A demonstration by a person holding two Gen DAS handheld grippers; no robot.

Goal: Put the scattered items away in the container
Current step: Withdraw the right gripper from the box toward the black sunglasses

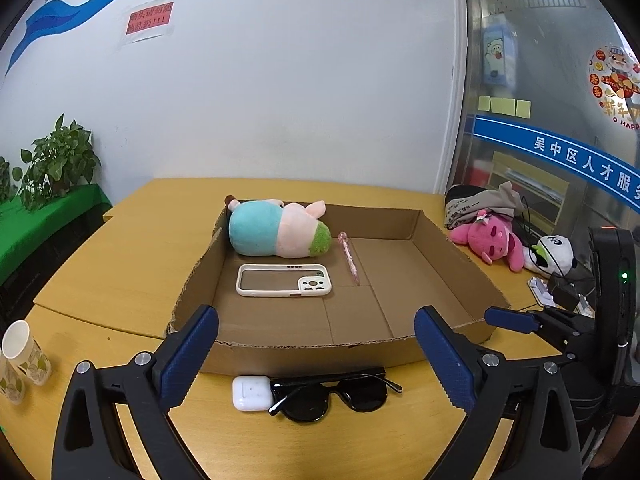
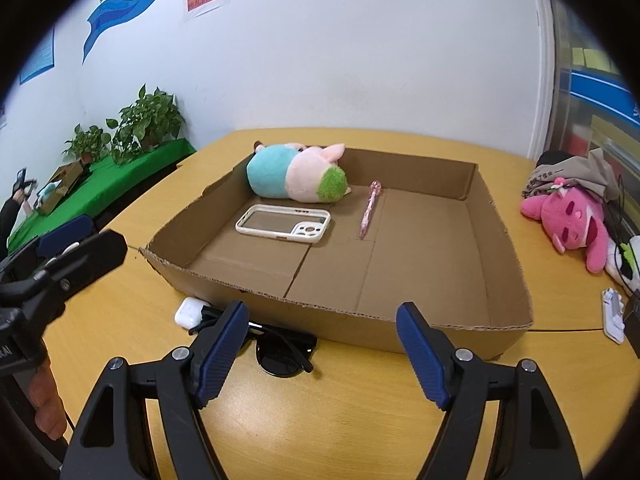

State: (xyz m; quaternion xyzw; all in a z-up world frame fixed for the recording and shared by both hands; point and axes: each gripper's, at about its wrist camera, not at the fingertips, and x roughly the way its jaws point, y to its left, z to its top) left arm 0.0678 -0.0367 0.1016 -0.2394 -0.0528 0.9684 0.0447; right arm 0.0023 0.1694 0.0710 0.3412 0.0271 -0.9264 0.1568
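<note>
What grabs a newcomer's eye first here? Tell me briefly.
The shallow brown cardboard box fills the middle of the wooden table, with a pastel blue-and-pink plush toy in its far left corner. Just outside its near wall lie black sunglasses beside a white earbud case.

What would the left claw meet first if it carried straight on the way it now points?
Probably the sunglasses and the white earbud case touching them, lying between the open left claw and the cardboard box. Depth is hard to judge, so it might reach the box's near wall instead.

matt corrugated cardboard box (image 1: 448, 248), fuzzy cloth plush (image 1: 276, 232), glossy plastic sunglasses (image 1: 332, 396), smooth wooden table (image 1: 120, 264)
</note>
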